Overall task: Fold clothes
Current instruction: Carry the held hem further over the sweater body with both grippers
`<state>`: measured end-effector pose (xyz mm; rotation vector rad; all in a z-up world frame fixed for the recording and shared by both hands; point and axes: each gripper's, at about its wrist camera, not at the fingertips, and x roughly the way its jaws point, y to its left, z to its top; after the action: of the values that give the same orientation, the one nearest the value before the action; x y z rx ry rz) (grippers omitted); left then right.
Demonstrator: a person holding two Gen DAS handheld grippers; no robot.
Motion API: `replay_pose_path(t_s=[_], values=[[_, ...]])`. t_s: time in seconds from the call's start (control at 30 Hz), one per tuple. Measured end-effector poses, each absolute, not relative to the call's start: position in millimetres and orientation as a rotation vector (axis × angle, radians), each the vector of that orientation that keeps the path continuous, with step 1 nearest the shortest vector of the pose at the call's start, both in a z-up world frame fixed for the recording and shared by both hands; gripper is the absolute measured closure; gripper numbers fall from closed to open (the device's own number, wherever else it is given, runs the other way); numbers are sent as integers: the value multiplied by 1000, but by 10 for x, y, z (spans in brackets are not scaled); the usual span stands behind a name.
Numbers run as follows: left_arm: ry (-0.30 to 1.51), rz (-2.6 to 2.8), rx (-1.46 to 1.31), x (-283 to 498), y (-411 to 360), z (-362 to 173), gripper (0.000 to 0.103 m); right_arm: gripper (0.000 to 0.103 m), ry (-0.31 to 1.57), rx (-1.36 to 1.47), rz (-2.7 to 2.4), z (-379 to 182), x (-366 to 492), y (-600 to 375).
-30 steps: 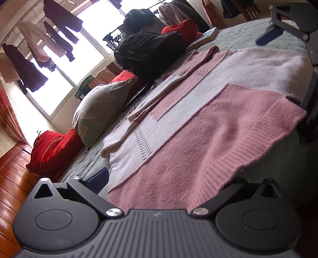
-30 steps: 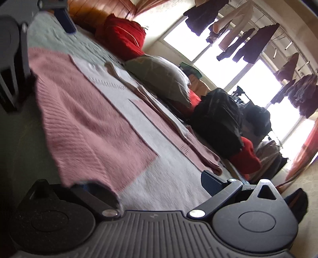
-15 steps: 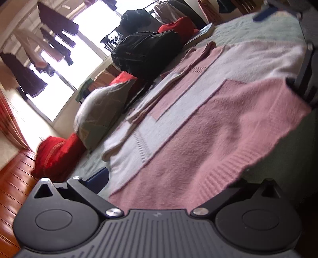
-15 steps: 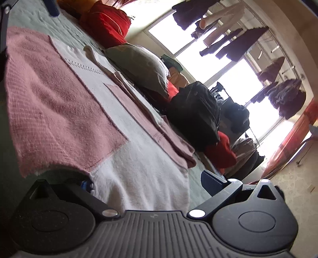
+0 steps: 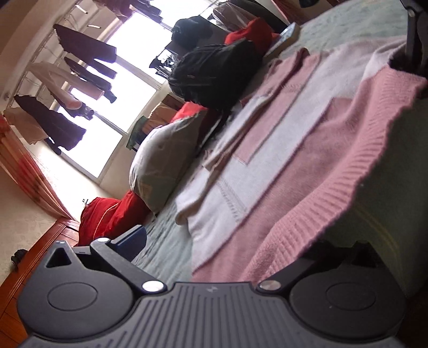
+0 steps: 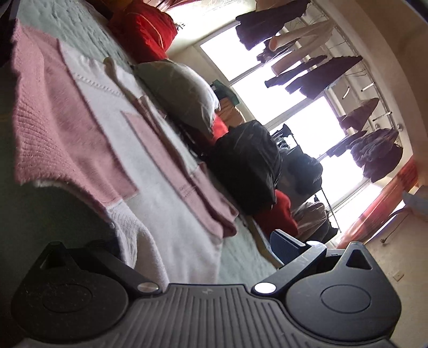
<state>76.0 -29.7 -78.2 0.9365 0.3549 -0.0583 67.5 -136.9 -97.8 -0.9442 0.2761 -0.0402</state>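
While bed-spread, sweater [image 5: 307, 166] hem drapes between both jaws.

Pale green bed [image 5: 361, 25] bears pink-white sweater [image 5: 307, 150], grey pillow [image 5: 163, 152], black backpack [image 5: 216, 72]

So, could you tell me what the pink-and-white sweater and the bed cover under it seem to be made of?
The sweater looks like soft, fuzzy knitted yarn, perhaps wool or acrylic: its hem is ribbed and its surface matte. The pale green bed cover looks like matte quilted or textured fabric, judging by its puckered surface.
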Motion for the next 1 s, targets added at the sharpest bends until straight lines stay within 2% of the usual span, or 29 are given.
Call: replay_pose_path(t_s=[1.0], values=[[261, -25, 939, 1566, -240, -465, 0, 0, 193, -981, -78, -682, 1381, -1389]])
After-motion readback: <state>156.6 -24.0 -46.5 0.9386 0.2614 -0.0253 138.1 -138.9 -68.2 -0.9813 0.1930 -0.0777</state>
